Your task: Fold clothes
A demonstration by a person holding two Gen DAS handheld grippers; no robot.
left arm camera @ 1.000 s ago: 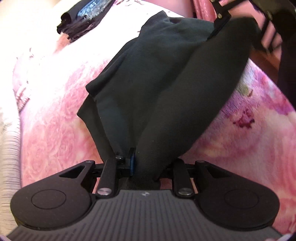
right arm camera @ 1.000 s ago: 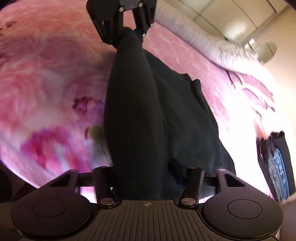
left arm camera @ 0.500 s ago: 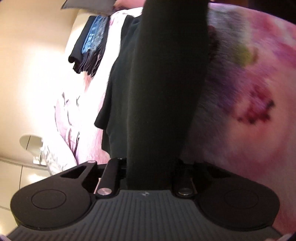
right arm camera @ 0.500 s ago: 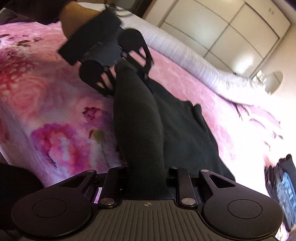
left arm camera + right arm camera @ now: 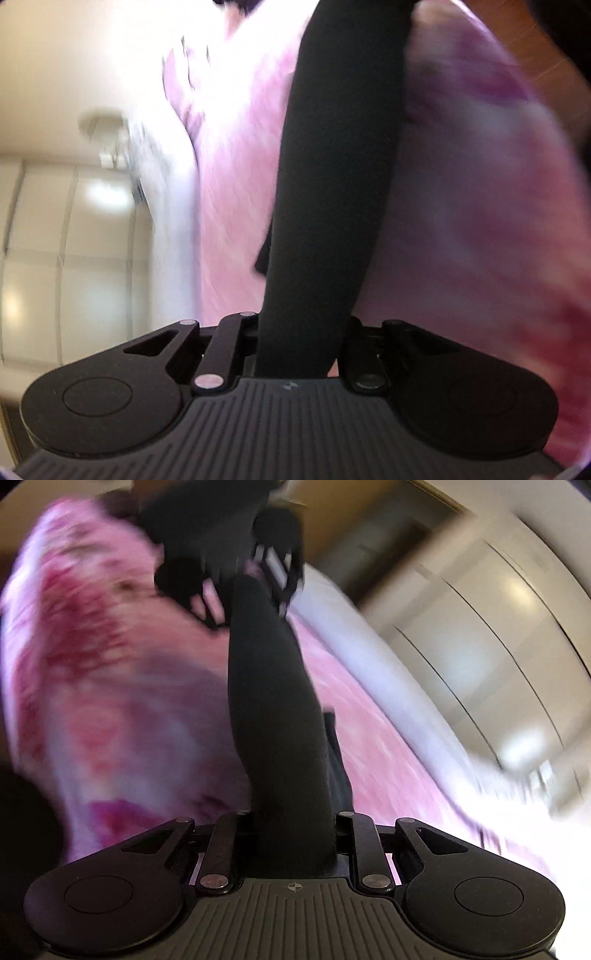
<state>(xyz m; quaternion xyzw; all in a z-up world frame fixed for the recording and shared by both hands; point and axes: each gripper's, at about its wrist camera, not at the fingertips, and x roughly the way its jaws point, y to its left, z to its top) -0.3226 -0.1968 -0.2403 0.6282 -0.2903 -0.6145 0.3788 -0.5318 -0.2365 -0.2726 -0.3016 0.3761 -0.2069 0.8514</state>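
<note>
A home bedroom: a bed under a pink floral blanket (image 5: 122,686), with pale wardrobe doors (image 5: 491,635) along the wall.

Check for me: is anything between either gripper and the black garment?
No. Both grippers are already shut on the garment, which is stretched between the left gripper and right gripper above the pink blanket. The views are blurred.

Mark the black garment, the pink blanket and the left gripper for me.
black garment (image 5: 332,184), left wrist view, stretched middle.
pink blanket (image 5: 122,709), right wrist view, flowered part.
left gripper (image 5: 240,579), right wrist view, between its fingertips.
</note>
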